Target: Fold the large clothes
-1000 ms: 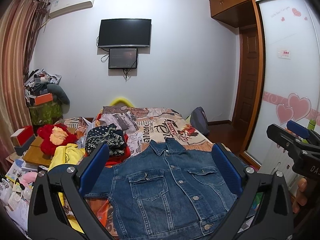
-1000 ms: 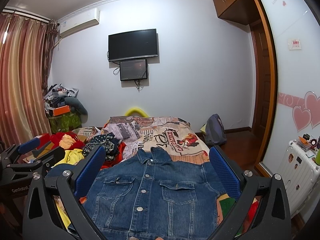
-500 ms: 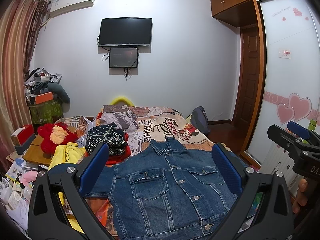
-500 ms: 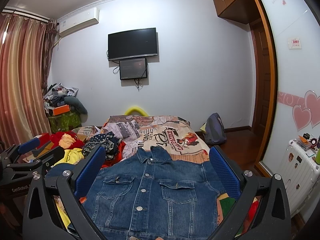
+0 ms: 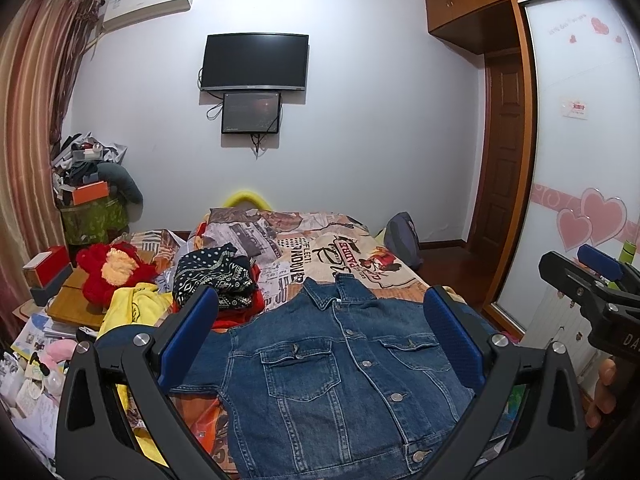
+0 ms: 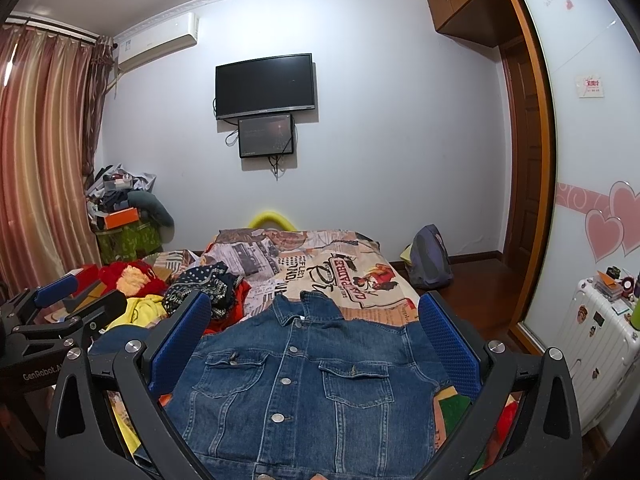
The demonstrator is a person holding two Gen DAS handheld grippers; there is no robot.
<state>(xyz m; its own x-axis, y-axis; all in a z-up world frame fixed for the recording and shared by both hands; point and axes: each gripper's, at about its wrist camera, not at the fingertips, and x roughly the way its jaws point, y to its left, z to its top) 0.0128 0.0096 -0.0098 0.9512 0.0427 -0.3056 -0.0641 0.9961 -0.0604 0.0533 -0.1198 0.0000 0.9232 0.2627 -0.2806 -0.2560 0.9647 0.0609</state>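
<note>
Barely any motion since a second ago — both views have tilted up a touch, so the denim jacket (image 5: 336,376) sits slightly lower in frame; nothing on the bed has shifted.

Left gripper (image 5: 320,344): jaws spread wide, blue pads either side of the jacket's chest, holding nothing, hovering above the fabric. Right gripper (image 6: 316,344): same — wide open, empty, framing the jacket from above. Each gripper shows at the edge of the other's view: the right one at far right of the left wrist view, the left one at far left of the right wrist view.

Jacket lies flat, front up and buttoned, collar pointing toward the far wall, on the near end of the bed (image 5: 344,256) with its newspaper-print cover. One sleeve runs out to the left under the left pad (image 5: 188,336).

Left of the jacket: a folded dark patterned garment (image 5: 216,276) on something red-orange, a yellow garment (image 5: 136,304) just beside it, a red plush toy (image 5: 112,272) further left. Backpack (image 6: 432,256) on the floor beside the bed's far right corner. TV (image 6: 264,86) on the wall, a smaller screen (image 6: 266,136) mounted just below it.
</note>
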